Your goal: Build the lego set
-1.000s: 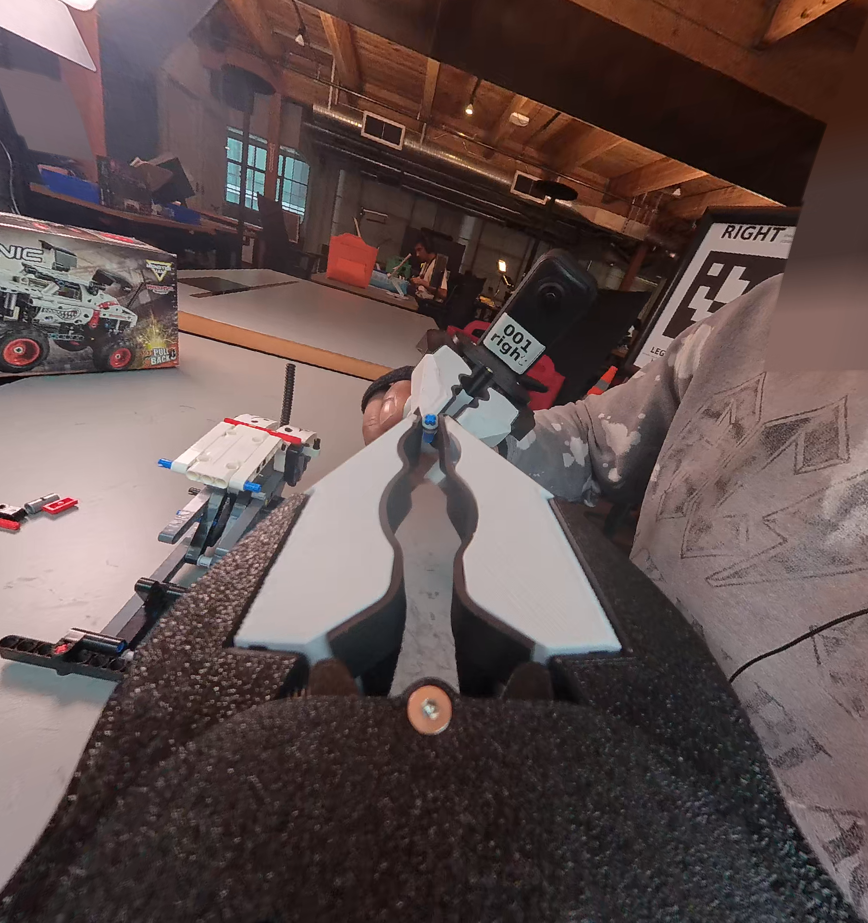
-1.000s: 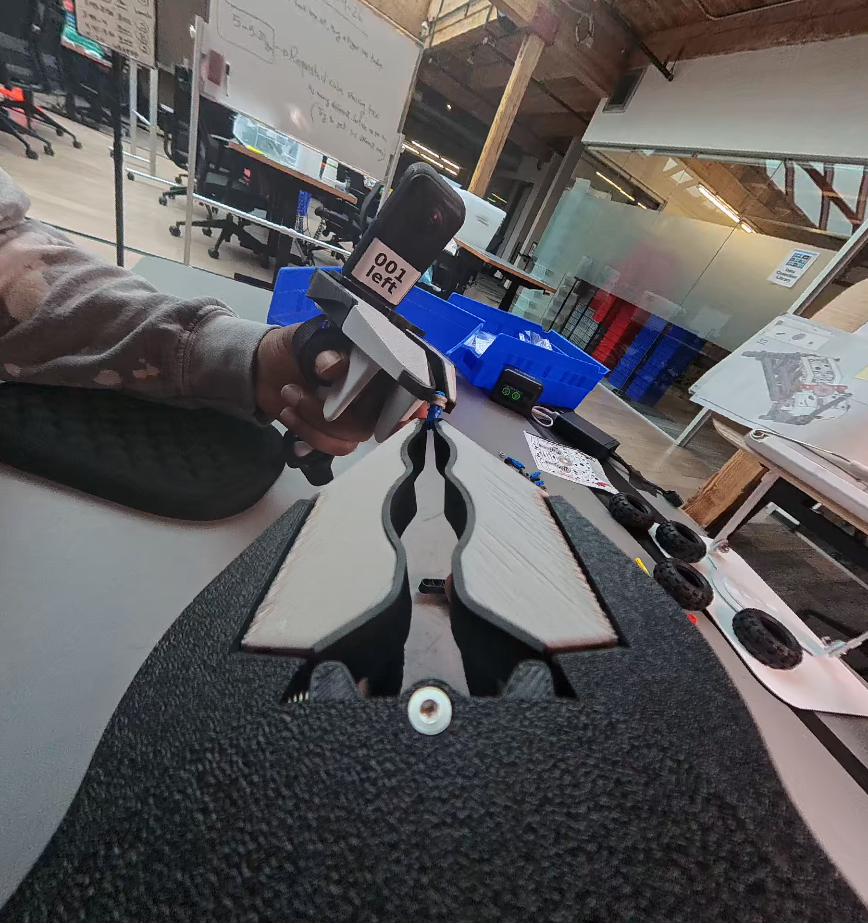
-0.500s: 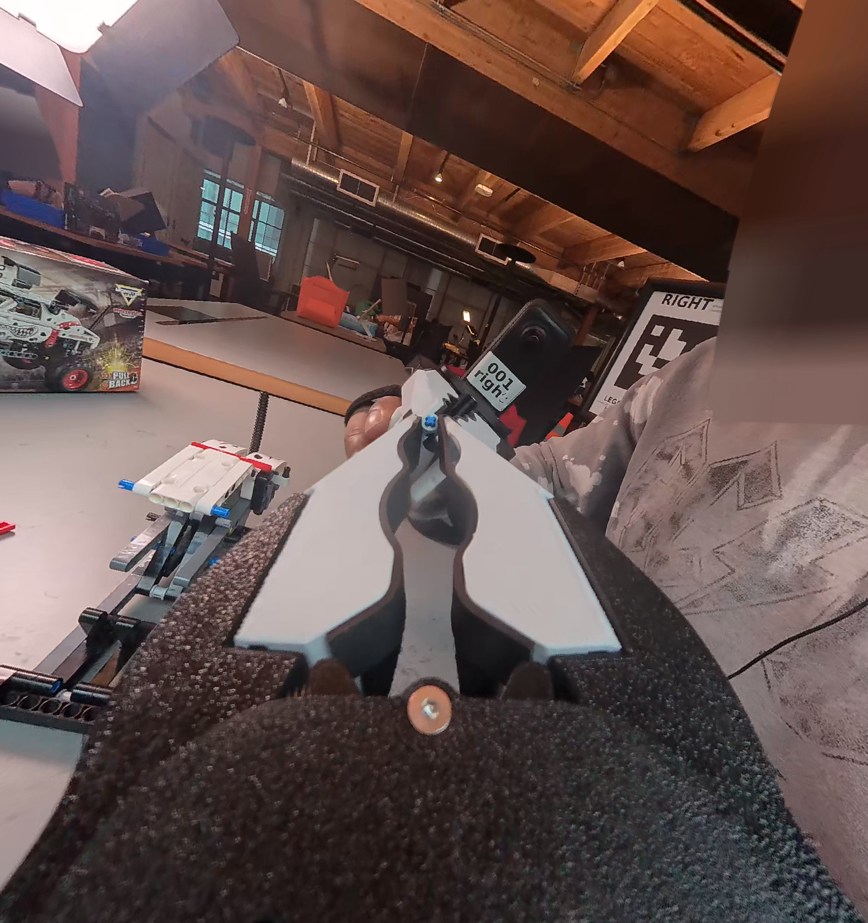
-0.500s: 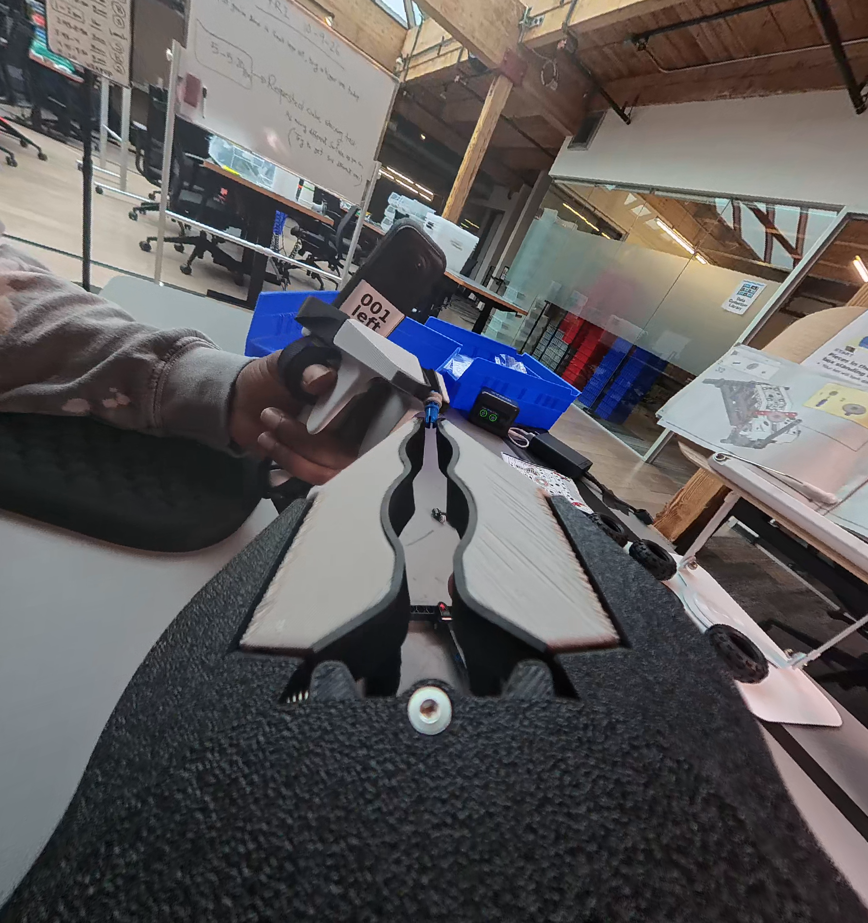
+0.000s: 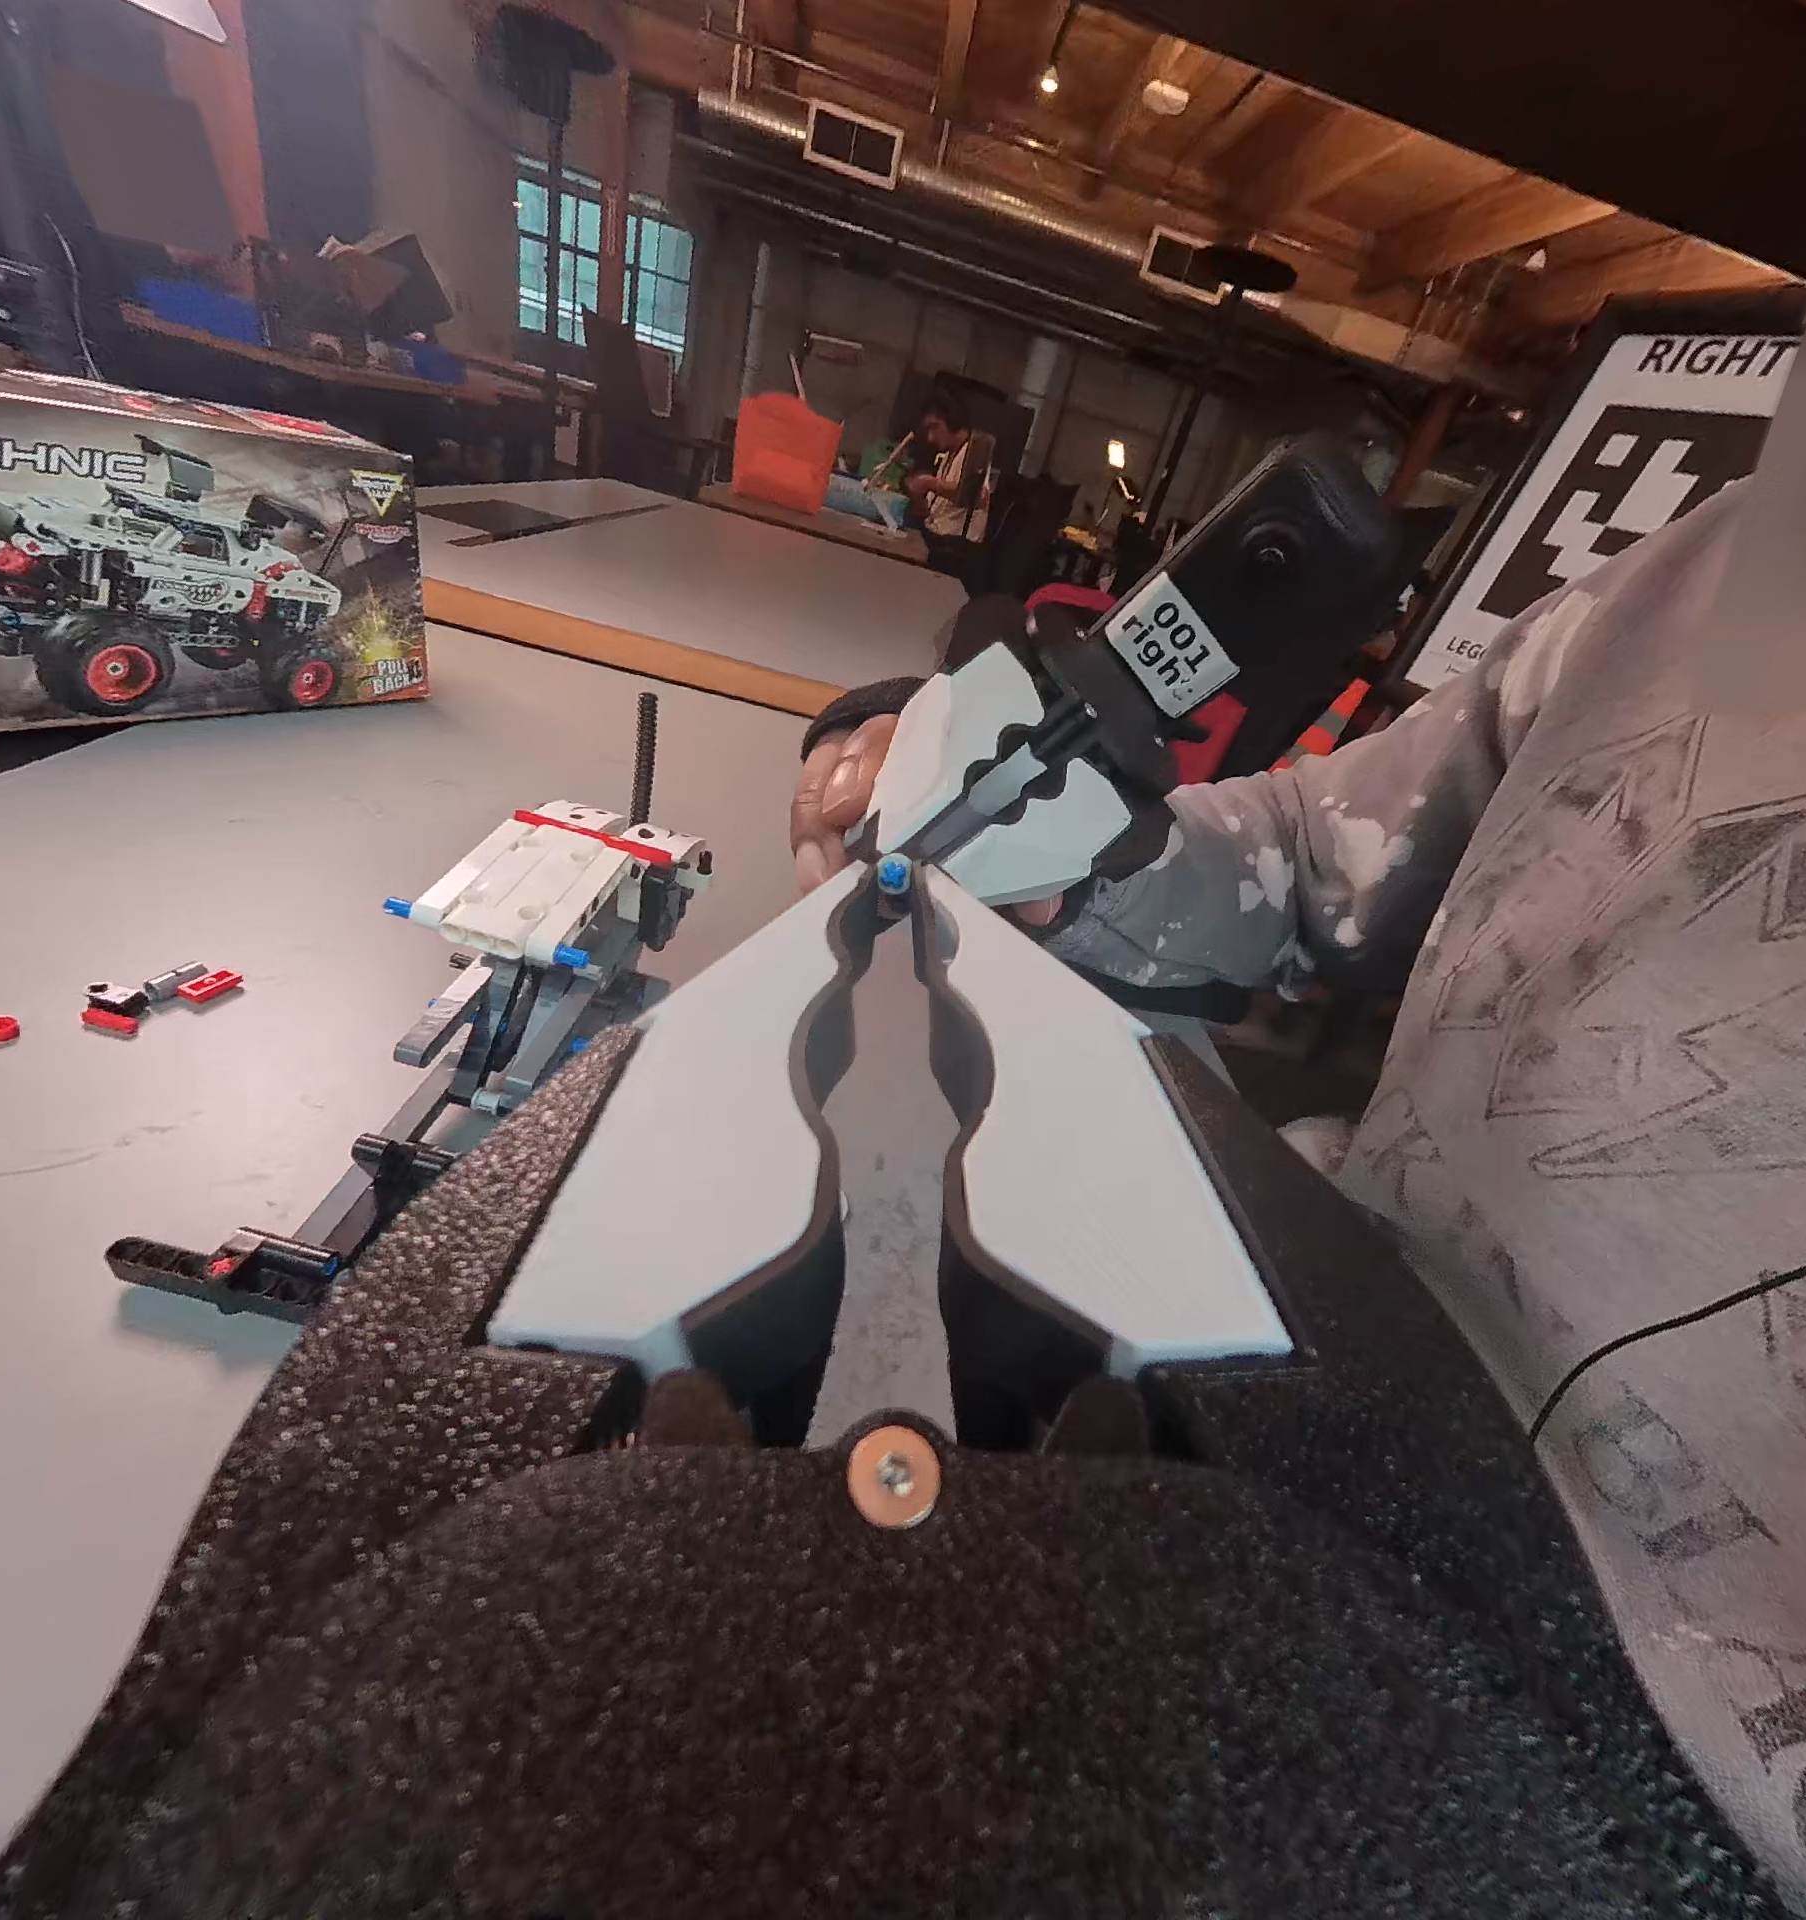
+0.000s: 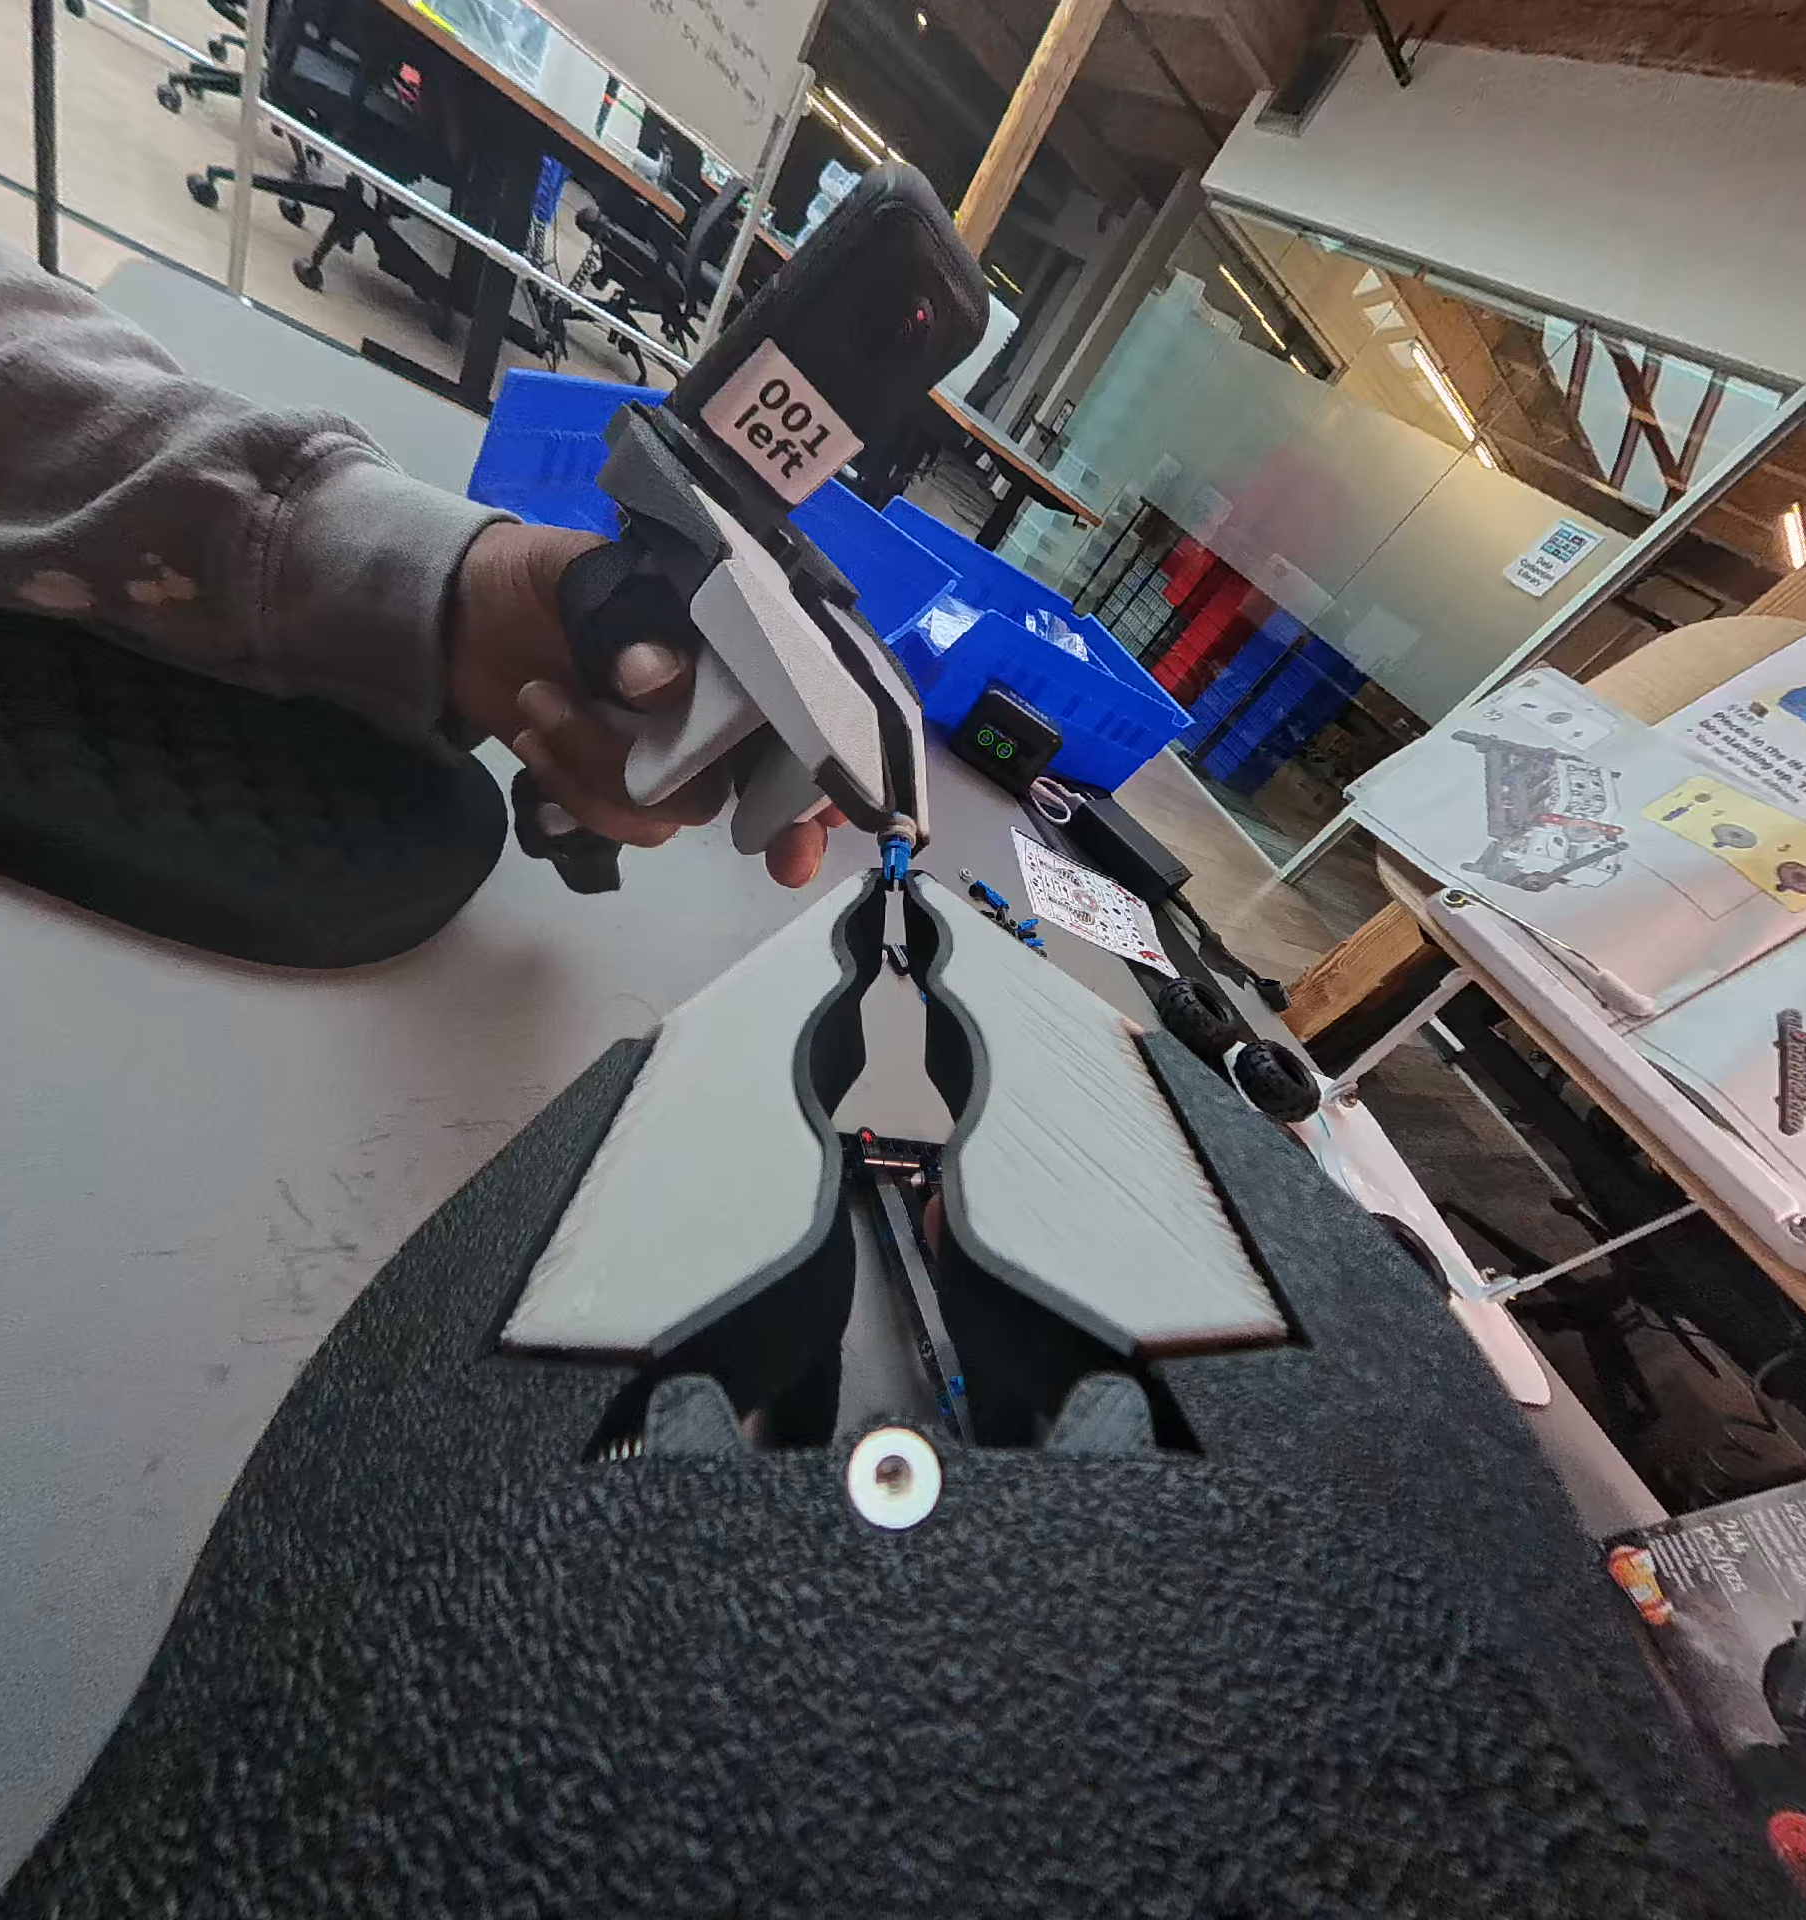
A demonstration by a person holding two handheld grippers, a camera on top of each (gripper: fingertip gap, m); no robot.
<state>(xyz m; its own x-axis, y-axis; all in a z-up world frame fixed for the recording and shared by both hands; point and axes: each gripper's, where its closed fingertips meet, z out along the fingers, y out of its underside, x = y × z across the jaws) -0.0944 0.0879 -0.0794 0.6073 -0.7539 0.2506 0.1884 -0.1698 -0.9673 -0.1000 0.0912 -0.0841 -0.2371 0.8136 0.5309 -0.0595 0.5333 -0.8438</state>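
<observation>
Presently we find both grippers raised above the grey table (image 5: 203,831), tip to tip, with a small blue pin (image 5: 892,873) between them. We note the left gripper (image 5: 891,885) with its fingers drawn together at the tips, pinching one end of the pin; in the right wrist view the right gripper (image 6: 891,883) is likewise closed to a narrow point on the blue pin's lower end, and the left one meets it from above. We cannot tell which tool bears the load. We record the partly built lego chassis (image 5: 483,997), white, grey and black, lying on the table to the left, well apart from the pin. Loose red pieces (image 5: 161,992) lie beyond it, and the lego box (image 5: 172,561) stands at the far left. Black tyres (image 6: 1237,1044) and open instruction pages (image 6: 1647,821) sit to the right.
</observation>
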